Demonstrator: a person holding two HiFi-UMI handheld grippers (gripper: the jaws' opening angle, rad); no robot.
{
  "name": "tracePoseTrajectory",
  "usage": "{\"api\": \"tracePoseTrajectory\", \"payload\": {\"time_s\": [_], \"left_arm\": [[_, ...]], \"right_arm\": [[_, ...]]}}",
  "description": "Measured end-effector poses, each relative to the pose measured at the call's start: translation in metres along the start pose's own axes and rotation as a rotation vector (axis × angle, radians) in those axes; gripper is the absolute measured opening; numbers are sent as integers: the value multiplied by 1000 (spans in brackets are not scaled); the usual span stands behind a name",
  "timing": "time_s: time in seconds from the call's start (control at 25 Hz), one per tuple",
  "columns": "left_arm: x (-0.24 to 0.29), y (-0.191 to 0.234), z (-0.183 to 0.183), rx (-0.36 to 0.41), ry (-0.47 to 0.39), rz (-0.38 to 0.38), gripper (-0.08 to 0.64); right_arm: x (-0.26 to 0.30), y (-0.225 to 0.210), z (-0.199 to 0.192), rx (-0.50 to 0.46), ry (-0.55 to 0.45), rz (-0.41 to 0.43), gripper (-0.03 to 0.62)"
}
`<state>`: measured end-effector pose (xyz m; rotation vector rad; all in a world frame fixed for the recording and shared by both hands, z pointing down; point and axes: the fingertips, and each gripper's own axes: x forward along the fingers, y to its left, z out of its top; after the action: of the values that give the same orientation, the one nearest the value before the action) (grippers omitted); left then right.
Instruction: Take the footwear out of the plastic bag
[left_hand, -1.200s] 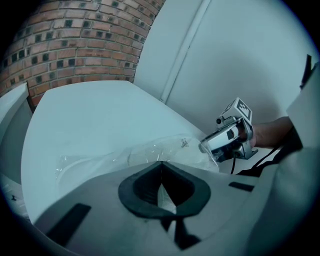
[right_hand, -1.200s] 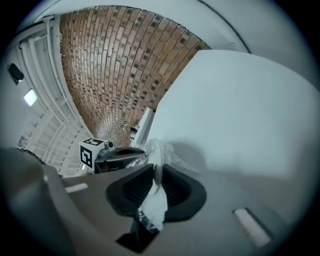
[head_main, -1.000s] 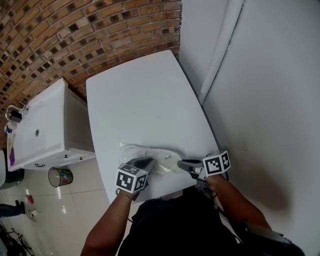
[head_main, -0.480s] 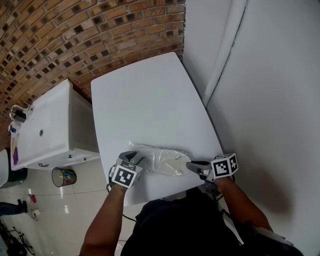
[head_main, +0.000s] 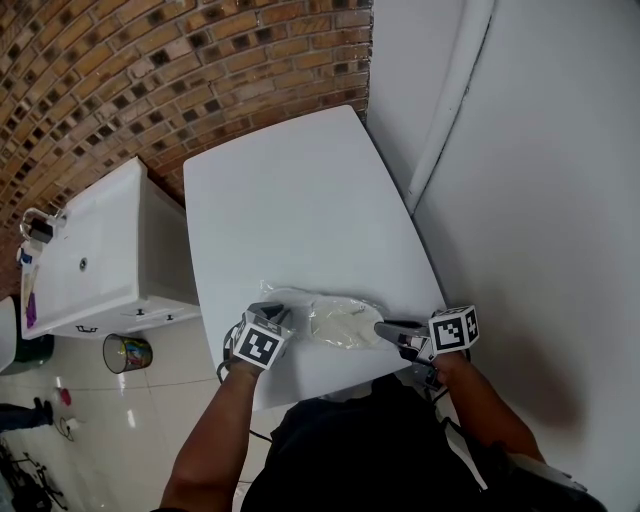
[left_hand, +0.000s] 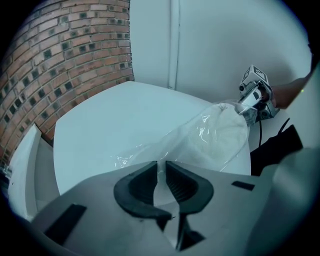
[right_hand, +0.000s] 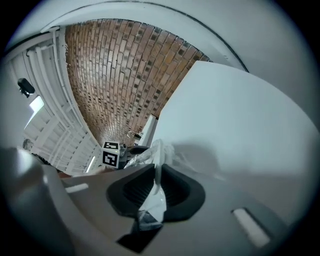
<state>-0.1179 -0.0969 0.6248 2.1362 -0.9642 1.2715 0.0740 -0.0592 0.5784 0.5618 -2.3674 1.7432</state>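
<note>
Closest to the person, by the near edge of the white table, the two grippers face each other with the plastic bag stretched between them.

The left gripper tips steeply down at the bag's left end. Its jaws have just been closing and now stand only a slit apart, with clear film drawn into that slit. I judge them to be nipping the film.

The right gripper lies nearly level at the bag's right end. Its jaws have just tightened a little and are clamped on a bunched twist of plastic that runs back between the pads.

The footwear is a flat, pale piece, seemingly a slipper, and it is still fully inside the bag. It lies in the bag's right-hand part, with its rounded end just beside the right gripper's tips. A stretch of slack, empty film separates it from the left gripper. Its long axis runs left to right, roughly parallel to the near edge and in line with both tools. I cannot tell whether the end toward the right gripper is the toe or the heel, nor which end of the bag is the mouth.

The right hand is the nearer one, so the slipper would probably have to slide leftward along that axis to come free.

Beyond the bag the table is bare to its far edge.
</note>
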Motion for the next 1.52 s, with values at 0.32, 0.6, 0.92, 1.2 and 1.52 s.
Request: {"api": "tracePoseTrajectory", "payload": {"time_s": [0.32, 0.6, 0.92, 1.2, 1.52], "left_arm": [[-4, 1, 19, 3, -57, -2, 74], [-15, -6, 39, 39, -105, -9, 34], [-13, 0, 32, -1, -74, -4, 63], [-9, 1, 26, 32, -36, 73, 6], [-15, 3, 29, 19, -28, 96, 5]], "right_arm": [[-22, 5, 13, 128, -98, 100, 35], [-37, 15, 16, 53, -115, 139, 32], [-40, 9, 15, 103, -137, 147, 31], [-26, 28, 5, -111, -55, 70, 32], [-15, 23, 0, -271, -49, -202, 48]]}}
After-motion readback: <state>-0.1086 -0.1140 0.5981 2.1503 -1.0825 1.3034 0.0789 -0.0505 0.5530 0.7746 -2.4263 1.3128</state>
